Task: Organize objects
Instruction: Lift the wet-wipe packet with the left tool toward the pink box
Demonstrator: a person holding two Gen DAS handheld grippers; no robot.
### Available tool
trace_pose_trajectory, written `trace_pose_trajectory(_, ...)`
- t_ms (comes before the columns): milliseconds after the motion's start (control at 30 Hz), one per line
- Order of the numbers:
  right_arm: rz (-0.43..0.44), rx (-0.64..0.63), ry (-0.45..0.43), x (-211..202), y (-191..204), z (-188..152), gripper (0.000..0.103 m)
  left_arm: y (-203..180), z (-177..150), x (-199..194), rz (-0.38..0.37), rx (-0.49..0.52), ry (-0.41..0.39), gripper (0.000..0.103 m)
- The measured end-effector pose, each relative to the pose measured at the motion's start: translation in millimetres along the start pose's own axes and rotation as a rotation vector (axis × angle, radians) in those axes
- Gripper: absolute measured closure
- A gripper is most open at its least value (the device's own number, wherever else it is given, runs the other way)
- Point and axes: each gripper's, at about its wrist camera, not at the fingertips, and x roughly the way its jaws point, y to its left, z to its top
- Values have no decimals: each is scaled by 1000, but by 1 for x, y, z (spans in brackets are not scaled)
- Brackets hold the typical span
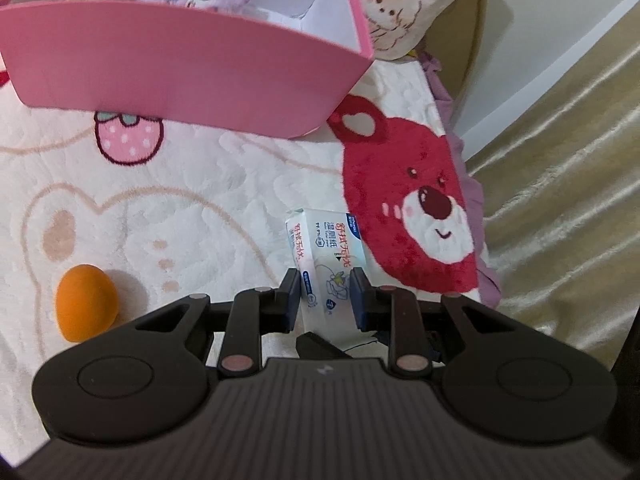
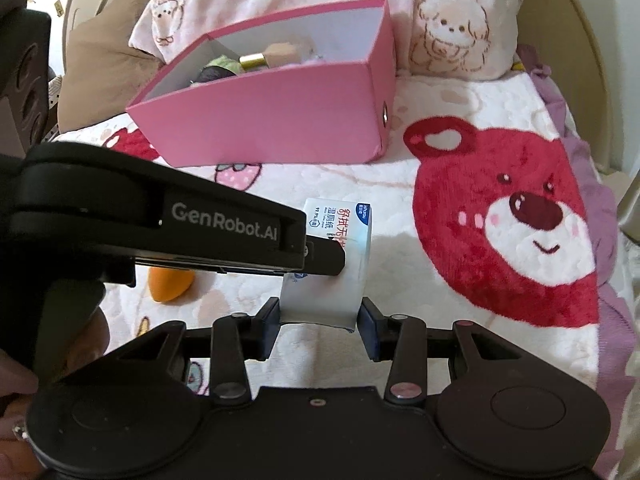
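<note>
A white and blue wet-wipes pack stands on the plush blanket. Both grippers meet at it. My left gripper has its pads on either side of the pack's near end and looks shut on it; it reaches in from the left in the right wrist view. My right gripper has its pads against the pack's near lower corners. An orange egg-shaped sponge lies to the left. An open pink box behind holds plush toys and a gold-capped bottle.
The blanket shows a big red bear face on the right. A cartoon pillow lies behind the box. The bed's right edge drops off to a beige cover.
</note>
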Motion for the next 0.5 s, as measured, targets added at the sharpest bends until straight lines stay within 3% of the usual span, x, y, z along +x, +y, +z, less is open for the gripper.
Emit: trace_pose_trajectory(500, -30, -88, -115, -64, 45, 15, 57, -19, 4, -82, -26, 93, -112, 77)
